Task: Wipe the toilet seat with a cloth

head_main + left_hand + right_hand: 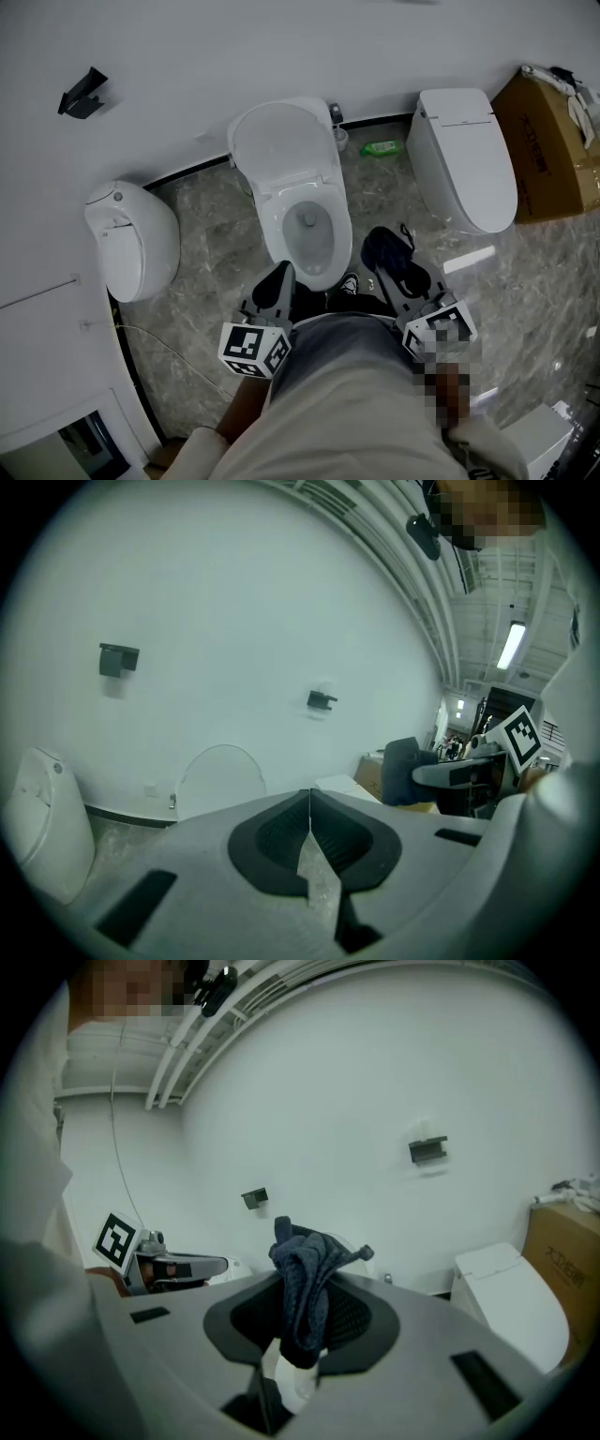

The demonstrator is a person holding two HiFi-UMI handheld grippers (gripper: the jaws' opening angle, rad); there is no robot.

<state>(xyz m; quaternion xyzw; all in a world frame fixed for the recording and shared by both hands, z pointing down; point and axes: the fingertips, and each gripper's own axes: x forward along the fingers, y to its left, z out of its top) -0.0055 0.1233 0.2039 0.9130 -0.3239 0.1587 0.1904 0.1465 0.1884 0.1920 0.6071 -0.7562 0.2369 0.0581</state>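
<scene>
Not a home bathroom. Reads as a mock-up or display bay set inside a larger hall.

- Three toilets stand in a row against one plain white wall (281, 47): left toilet (131, 239), rounded, closed; middle toilet (271, 220), lid up; right toilet (464, 159), closed.
- Grey marble-pattern floor (202, 281).
- Black bracket (82, 94) fixed to the wall.
- Taped cardboard box (548, 141) just beside the right toilet.
- Left gripper view: past the wall's end, a ribbed industrial ceiling (487, 583) with a strip light (512, 645); the gear below it is too small to tell.
</scene>
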